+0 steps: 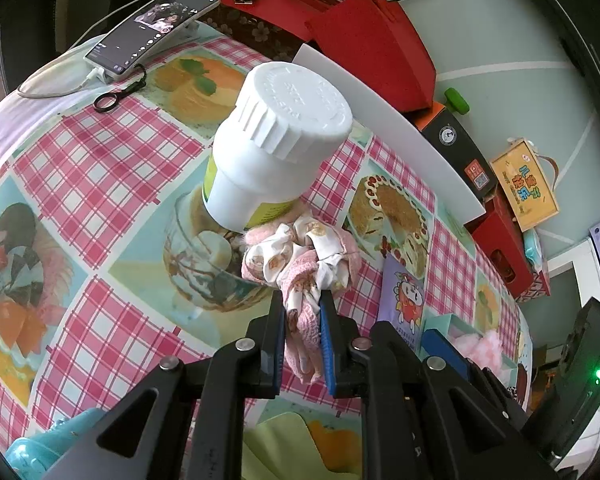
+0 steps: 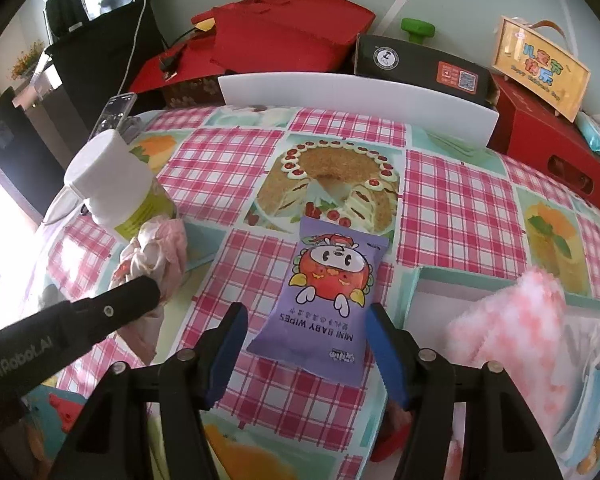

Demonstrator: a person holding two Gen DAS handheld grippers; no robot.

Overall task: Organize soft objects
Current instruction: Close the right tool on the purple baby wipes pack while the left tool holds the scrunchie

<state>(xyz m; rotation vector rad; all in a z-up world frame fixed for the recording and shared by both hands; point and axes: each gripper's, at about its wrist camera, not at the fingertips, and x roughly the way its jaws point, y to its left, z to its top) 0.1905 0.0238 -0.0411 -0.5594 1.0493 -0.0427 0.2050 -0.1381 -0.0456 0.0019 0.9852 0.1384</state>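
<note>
The left tongs [image 1: 303, 312] are clamped on a bunch of pink and white cloth [image 1: 300, 264], their blue pads pressed into the lower fold while the rest of the cloth spills out toward twelve o'clock. Right behind it, at about eleven o'clock from the tips, stands a white bottle [image 1: 276, 140] with a ribbed cap and a yellow-green label; the cloth lies against its base.

The right tongs [image 2: 304, 344] stand apart, one blue pad on each side of the near end of a purple pack of baby wipes [image 2: 328, 292]. The pack lies flat on the surface [image 2: 452, 200], running away toward twelve o'clock, and its near corners sit between the pads; I cannot tell whether either pad touches it. At three o'clock from these tongs, a fluffy pink and white towel [image 2: 508, 320] sits in a pale box [image 2: 416, 288]. At nine to ten o'clock the left tongs and the bunched cloth show up, with the bottle beyond them.

The surface wears a pink checked cover printed with cakes. A white board [image 2: 356, 96] stands along its far edge, with red boxes [image 2: 284, 36] behind it, and a phone [image 1: 152, 24] rests at the far left corner.
</note>
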